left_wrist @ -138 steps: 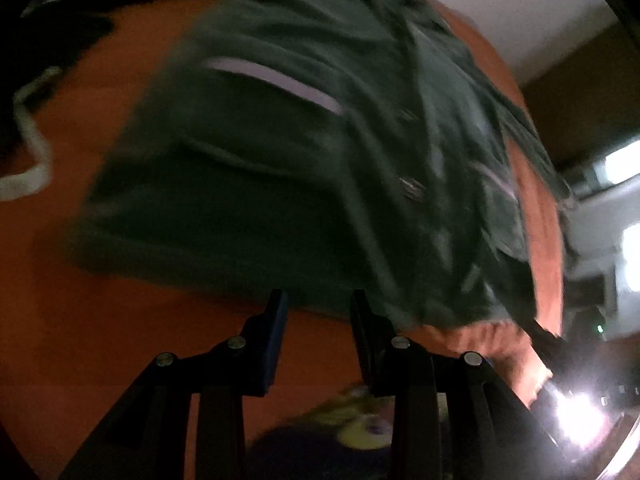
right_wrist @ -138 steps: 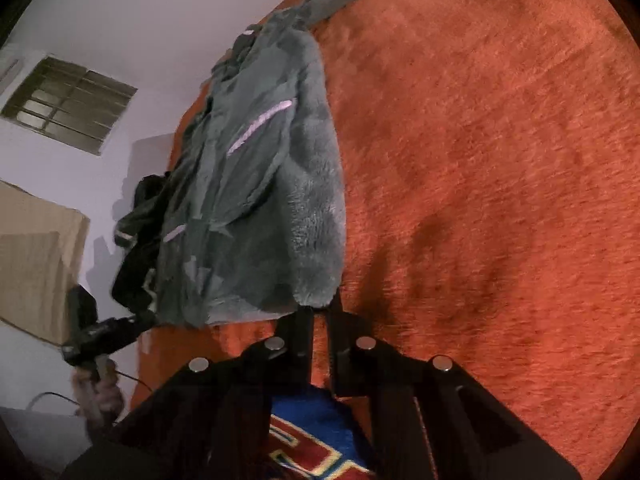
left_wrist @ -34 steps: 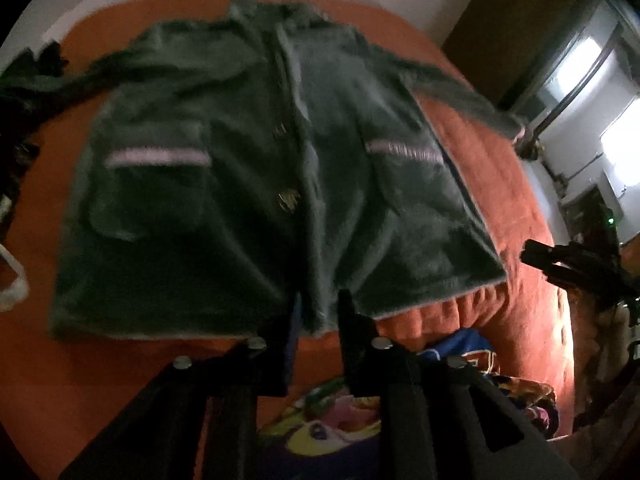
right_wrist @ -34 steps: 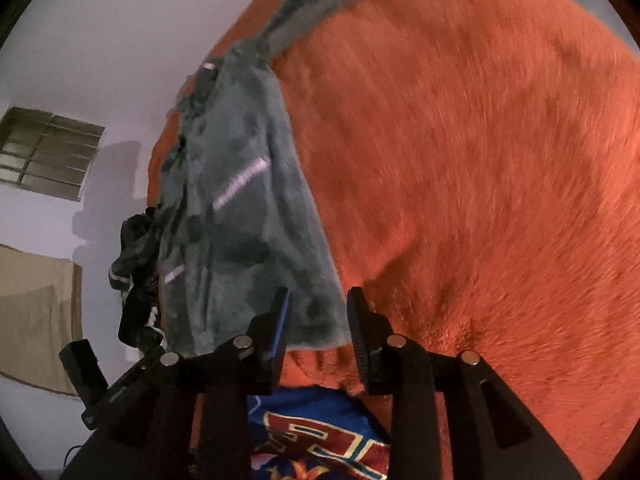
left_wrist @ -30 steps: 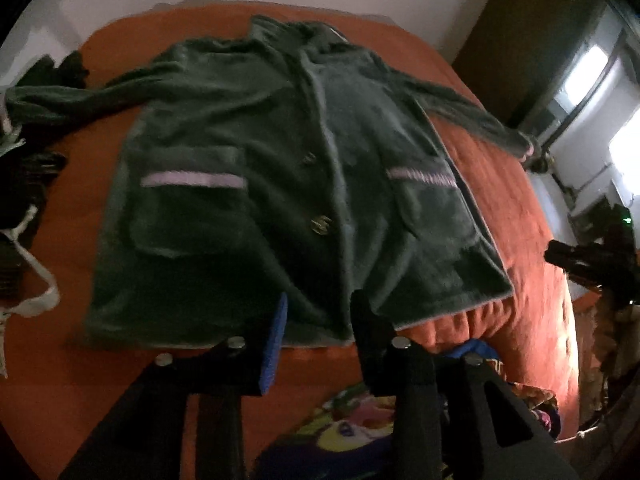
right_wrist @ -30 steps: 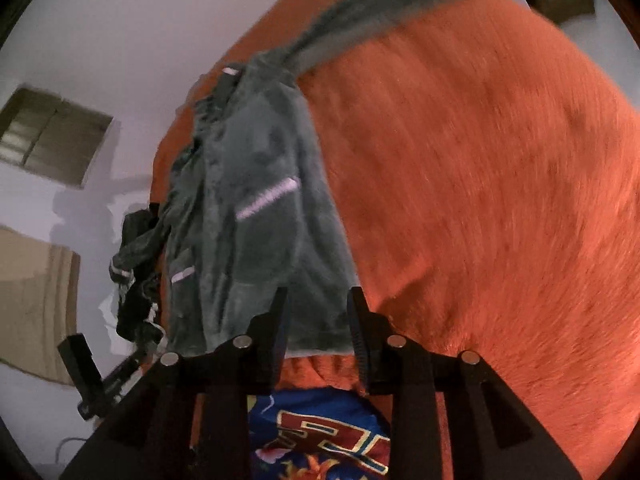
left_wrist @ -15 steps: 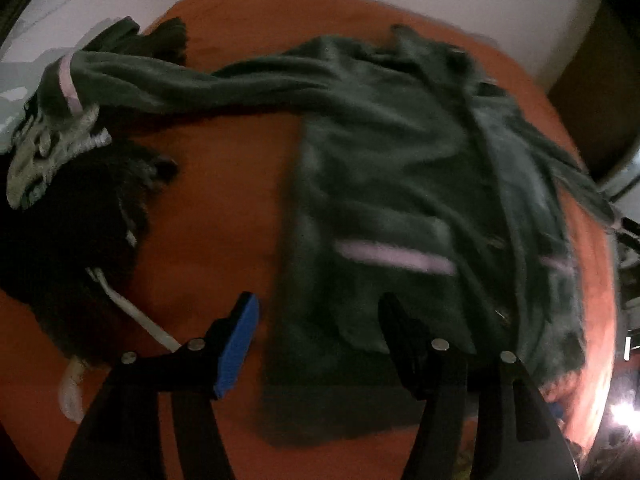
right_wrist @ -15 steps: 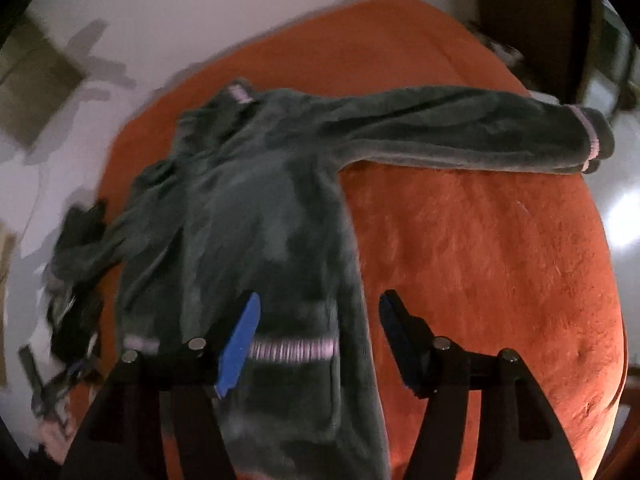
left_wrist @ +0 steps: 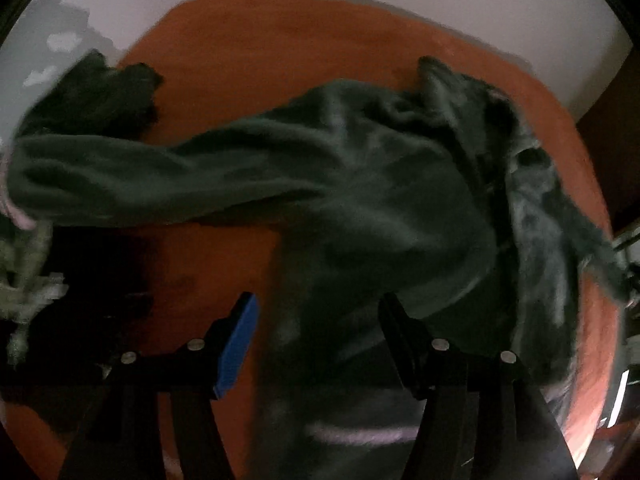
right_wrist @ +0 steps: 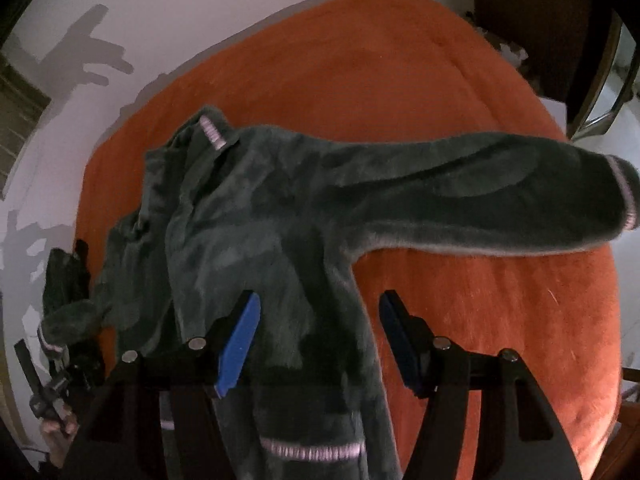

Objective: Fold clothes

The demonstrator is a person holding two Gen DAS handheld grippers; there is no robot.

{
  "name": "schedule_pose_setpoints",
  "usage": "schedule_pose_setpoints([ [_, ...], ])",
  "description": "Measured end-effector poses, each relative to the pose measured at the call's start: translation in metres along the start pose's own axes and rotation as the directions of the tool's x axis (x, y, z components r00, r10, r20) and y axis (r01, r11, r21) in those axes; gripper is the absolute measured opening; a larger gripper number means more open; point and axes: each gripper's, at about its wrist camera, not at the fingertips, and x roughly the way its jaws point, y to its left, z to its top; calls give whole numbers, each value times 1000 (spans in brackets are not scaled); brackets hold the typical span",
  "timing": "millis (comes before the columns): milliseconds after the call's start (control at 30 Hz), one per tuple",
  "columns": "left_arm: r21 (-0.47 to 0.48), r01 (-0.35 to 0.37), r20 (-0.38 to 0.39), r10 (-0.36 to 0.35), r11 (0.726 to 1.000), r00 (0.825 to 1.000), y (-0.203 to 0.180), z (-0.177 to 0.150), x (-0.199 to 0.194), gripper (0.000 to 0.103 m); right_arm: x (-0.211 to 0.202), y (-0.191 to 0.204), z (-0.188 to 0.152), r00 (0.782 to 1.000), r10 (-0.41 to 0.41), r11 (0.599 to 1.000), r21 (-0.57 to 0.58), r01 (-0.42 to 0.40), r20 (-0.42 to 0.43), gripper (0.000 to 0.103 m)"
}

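The green fleece jacket [left_wrist: 384,208] is motion-blurred in the left wrist view, its hem cut off at six o'clock. A dark clothes heap [left_wrist: 48,280] at nine o'clock is too blurred to identify.

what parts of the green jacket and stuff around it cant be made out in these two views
- Left wrist view: the green jacket is dim and motion-blurred; buttons cannot be made out.
- Left wrist view: the left sleeve's cuff is cut off by the picture's left edge.
- Left wrist view: the dark pile beside the sleeve is too dark to identify.
- Right wrist view: the jacket's hem is hidden below the open right claw.
- Right wrist view: the pocket trim is partly covered by the claw's frame.
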Motion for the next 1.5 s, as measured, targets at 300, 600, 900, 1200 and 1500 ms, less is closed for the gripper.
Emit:
schedule_pose_setpoints([
  [300, 161, 63, 14, -66, 985, 998, -66, -48, 38, 64, 77, -52, -13, 981, 188, 982, 13, -187, -47, 61],
  [600, 222, 43, -16, -40, 974, 999, -82, -68, 61, 64, 80, -146, -4, 933, 341, 863, 355, -361, 120, 61],
  [900, 255, 204, -78, -190, 945, 979, -142, -71, 47, 64, 76, -178, 9, 927, 329, 811, 448, -376, 182, 61],
  [1200, 420, 122, -2, -133, 899, 991, -236, -48, 89, 64, 122, -103, -7, 893, 448, 834, 345, -430, 30, 60],
  [1500, 482, -38, 40, 21, 875, 999, -246, -57, 131, 66, 130, -73, 12, 939, 344, 929, 140, -342, 9, 9],
])
